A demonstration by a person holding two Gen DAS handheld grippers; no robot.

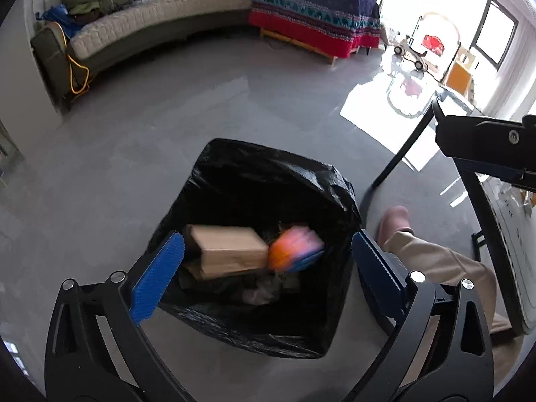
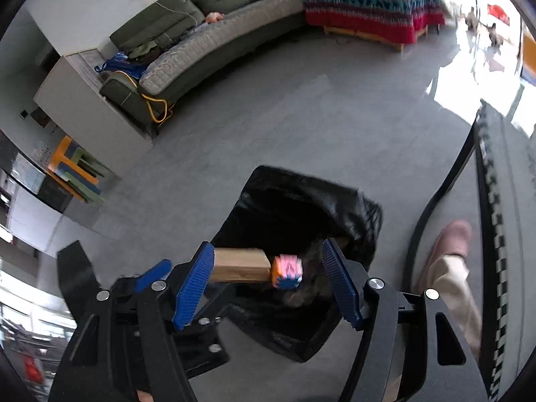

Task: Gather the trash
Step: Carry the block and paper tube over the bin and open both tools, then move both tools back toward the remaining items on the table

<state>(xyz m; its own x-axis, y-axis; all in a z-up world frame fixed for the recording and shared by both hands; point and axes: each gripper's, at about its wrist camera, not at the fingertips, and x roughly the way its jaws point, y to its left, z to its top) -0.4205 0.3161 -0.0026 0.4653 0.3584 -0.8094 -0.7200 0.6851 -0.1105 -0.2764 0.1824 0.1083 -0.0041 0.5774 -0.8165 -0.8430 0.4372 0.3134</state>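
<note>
A bin lined with a black trash bag [image 1: 268, 181] stands on the grey floor. Inside lie a brown cardboard box [image 1: 227, 251] and other scraps. A pink, orange and blue package [image 1: 294, 248] is blurred in the bag's mouth, touching neither gripper. My left gripper [image 1: 268, 268] is open above the bin, its blue pads on either side of the opening. In the right wrist view the bag [image 2: 301, 207], the box [image 2: 241, 264] and the package [image 2: 287, 271] lie between my open right gripper [image 2: 268, 284] fingers. Part of the left gripper [image 2: 150, 276] shows beside it.
A person's beige trouser leg and pink slipper [image 1: 395, 221] stand right of the bin. A black table leg [image 1: 398, 154] and table edge are at the right. A grey-green sofa [image 1: 150, 26] and a bench with a patterned blanket [image 1: 315, 13] line the far wall.
</note>
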